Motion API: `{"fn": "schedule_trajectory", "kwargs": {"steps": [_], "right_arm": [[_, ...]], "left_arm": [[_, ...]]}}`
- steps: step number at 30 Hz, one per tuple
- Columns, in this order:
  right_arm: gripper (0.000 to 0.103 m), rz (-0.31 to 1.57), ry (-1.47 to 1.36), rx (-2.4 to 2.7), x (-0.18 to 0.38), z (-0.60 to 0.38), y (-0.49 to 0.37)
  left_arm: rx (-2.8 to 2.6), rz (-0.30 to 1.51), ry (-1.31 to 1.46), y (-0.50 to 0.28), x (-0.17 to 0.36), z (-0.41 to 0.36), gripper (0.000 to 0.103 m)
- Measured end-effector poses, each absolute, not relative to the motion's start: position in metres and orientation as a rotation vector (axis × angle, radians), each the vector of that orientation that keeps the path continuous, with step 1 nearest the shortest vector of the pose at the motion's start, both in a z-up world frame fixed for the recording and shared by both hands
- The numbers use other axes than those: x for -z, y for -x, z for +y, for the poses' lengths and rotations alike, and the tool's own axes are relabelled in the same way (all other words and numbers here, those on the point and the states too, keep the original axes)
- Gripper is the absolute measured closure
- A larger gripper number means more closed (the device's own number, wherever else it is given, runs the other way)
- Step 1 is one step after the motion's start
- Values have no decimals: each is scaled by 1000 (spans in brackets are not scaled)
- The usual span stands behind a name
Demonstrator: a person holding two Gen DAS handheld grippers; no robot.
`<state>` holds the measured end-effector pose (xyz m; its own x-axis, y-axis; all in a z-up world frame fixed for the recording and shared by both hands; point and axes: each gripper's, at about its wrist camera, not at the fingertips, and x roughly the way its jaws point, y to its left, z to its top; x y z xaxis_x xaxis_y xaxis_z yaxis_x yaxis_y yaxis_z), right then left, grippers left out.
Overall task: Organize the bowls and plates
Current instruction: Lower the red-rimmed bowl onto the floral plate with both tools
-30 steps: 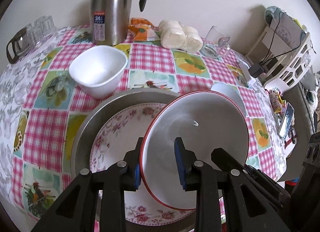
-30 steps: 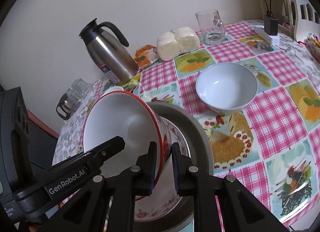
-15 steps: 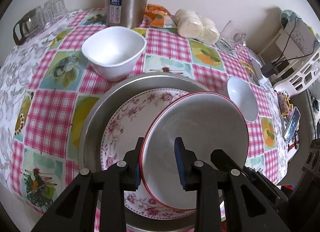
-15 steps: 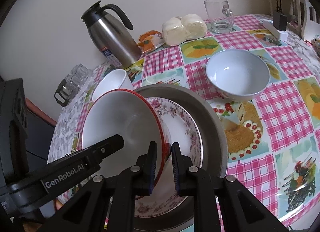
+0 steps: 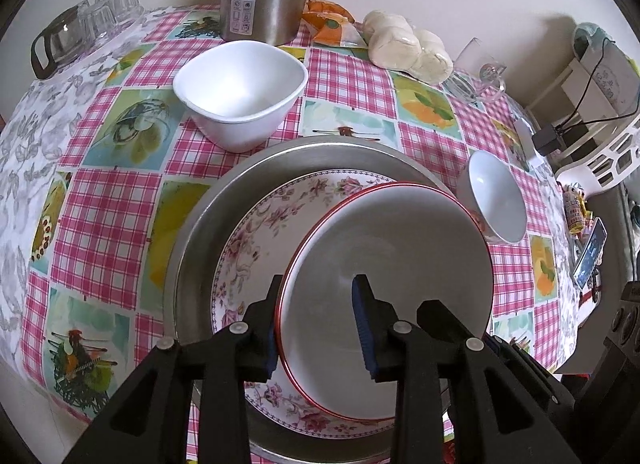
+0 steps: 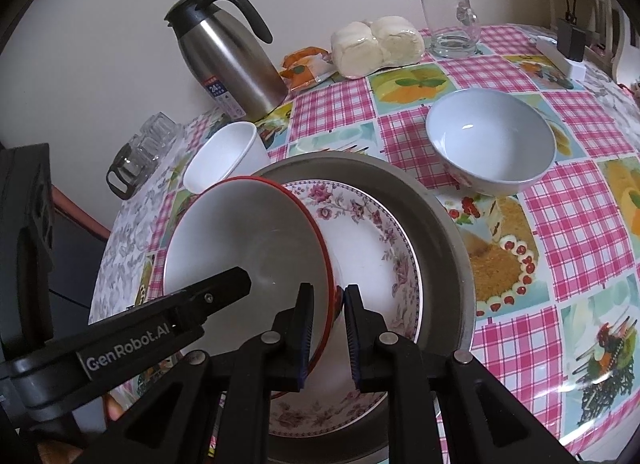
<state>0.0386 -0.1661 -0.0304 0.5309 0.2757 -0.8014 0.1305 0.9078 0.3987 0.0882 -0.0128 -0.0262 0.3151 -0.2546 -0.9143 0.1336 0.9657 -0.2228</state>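
Bowls and plates crowd a round table under a pink checked oilcloth [image 5: 120, 220]. At its middle sits a wide grey metal tray [image 5: 188, 264], and on that lies a white plate with a pink floral rim [image 5: 256, 224]. A white red-rimmed bowl [image 5: 400, 264] rests tilted on the floral plate, held from both sides. The left gripper [image 5: 316, 324] straddles the bowl's rim at nine o'clock, one blue pad outside and one inside; its jaws have just been opening a little, and the inner pad stands clear of the wall, so the hold looks loose. The right gripper [image 6: 326, 336] is clamped on the same bowl's rim [image 6: 280, 224] at four o'clock in its own view, pads close on either side of the wall. A white squarish bowl [image 5: 240, 96] stands at eleven o'clock of the tray, just beside it. A pale blue round bowl [image 6: 490, 140] stands at two o'clock, near the tray. A steel vacuum jug [image 6: 228, 60] stands at twelve o'clock by the wall.
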Motion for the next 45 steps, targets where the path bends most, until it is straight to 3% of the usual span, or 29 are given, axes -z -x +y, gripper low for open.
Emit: {"fn": "schedule_trajectory", "kwargs": {"steps": [41,45], "right_arm": [[76,1005,-485,-81,32,-169,-43],[76,1000,-488,-67,31,-171,-42]], "left_arm": [[264,1253,260,-91,28,-2,65],[257,1237,260,-90,24,0,59]]}}
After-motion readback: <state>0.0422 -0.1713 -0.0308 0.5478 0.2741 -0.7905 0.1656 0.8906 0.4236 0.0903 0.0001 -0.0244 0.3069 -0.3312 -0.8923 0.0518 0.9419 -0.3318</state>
